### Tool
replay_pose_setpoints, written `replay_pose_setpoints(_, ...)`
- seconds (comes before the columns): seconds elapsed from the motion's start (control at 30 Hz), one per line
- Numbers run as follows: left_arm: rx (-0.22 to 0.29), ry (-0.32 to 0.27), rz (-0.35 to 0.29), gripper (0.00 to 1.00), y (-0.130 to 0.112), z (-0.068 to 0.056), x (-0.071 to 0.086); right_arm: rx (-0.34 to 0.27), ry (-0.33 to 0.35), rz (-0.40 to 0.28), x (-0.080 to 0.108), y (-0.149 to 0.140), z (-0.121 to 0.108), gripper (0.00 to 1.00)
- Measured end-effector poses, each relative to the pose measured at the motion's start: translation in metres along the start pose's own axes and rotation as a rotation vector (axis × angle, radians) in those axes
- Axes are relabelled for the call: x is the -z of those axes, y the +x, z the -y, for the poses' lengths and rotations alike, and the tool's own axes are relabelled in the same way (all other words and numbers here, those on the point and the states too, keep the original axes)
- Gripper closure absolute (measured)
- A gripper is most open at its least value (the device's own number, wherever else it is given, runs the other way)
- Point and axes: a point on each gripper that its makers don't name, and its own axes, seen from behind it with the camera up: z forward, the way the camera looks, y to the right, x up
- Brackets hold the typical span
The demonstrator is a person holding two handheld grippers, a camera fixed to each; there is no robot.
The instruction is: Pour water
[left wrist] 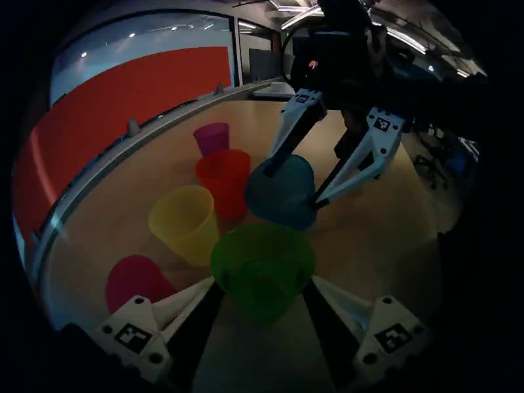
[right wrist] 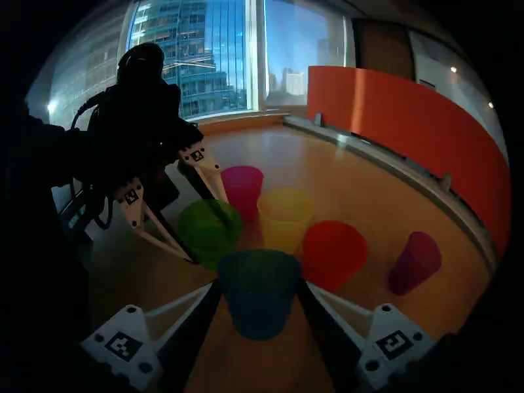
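**Cups in hand: blue cup lies just beyond the green one**

Left gripper [left wrist: 262, 288] pinches a green cup [left wrist: 262, 259] between both fingers, with the cup's mouth up and open to its camera. Right gripper [left wrist: 293, 188], seen farther off in the left gripper view, pinches a blue cup [left wrist: 281, 193] the same way.

Controlling relation: from the left gripper, the blue cup sits just beyond the green cup and slightly to the right, the two nearly touching. The grippers face each other across the pair. On that showing, either arm is placed to tip its cup into the other, with little approach left to make.

Both cups are translucent plastic and taper toward the base. Water cannot be made out in either, and whether the blue cup is tipped cannot be told.

Four more cups stand on the counter [left wrist: 367, 249] to the left, none gripped. From near to far they are a pink cup [left wrist: 134, 281], a yellow cup [left wrist: 185, 223], a red cup [left wrist: 224, 180] and a purple cup [left wrist: 213, 137].
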Motion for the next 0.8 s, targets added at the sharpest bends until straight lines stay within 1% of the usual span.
replay_pose_setpoints(0.4,0.014,0.001,0.006,0.2,-0.008,0.003,0.001,0.001,-0.002,0.013,0.0,-0.004,0.0,0.12)
replay_pose_setpoints(0.6,0.03,-0.002,0.003,0.2,-0.009,0.004,0.003,-0.004,-0.011,0.017,0.006,-0.009,0.0,0.1)
replay_pose_setpoints(0.8,0.026,-0.005,0.006,0.2,-0.008,0.004,0.001,-0.012,-0.024,0.021,0.015,-0.015,0.0,0.1)
